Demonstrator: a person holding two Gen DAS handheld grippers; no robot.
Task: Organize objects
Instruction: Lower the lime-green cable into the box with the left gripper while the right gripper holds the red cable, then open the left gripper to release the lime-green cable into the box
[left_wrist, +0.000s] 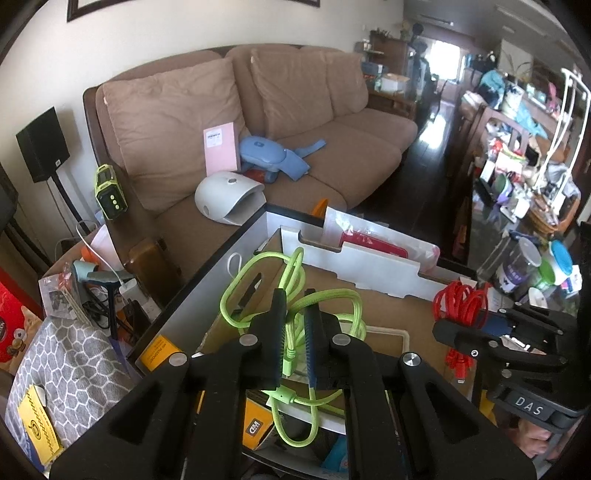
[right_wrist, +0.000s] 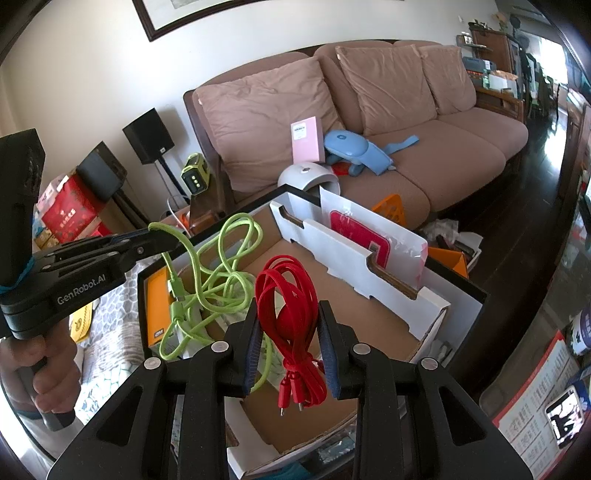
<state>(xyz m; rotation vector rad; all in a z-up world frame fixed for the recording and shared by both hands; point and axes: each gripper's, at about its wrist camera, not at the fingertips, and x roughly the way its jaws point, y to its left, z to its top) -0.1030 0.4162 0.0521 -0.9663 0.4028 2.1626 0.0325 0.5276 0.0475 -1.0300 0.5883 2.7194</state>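
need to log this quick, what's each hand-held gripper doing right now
Left hand-held gripper: shut on the green cable.
Right hand-held gripper: shut on the red cable.

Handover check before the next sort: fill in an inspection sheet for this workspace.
Surface: open cardboard box with a white notched divider; brown floor mostly bare.
Job's things: green cable and red cable, both lifted over the box.
Clutter: orange box at the box's left edge; red item in a clear bag behind the divider.
Grippers: left gripper jaws shut on the green cable; right gripper jaws shut on the red cable.
Cables: green hangs in tangled loops; red is bundled, plugs dangling.
Surroundings: brown sofa, speakers, crowded shelves.
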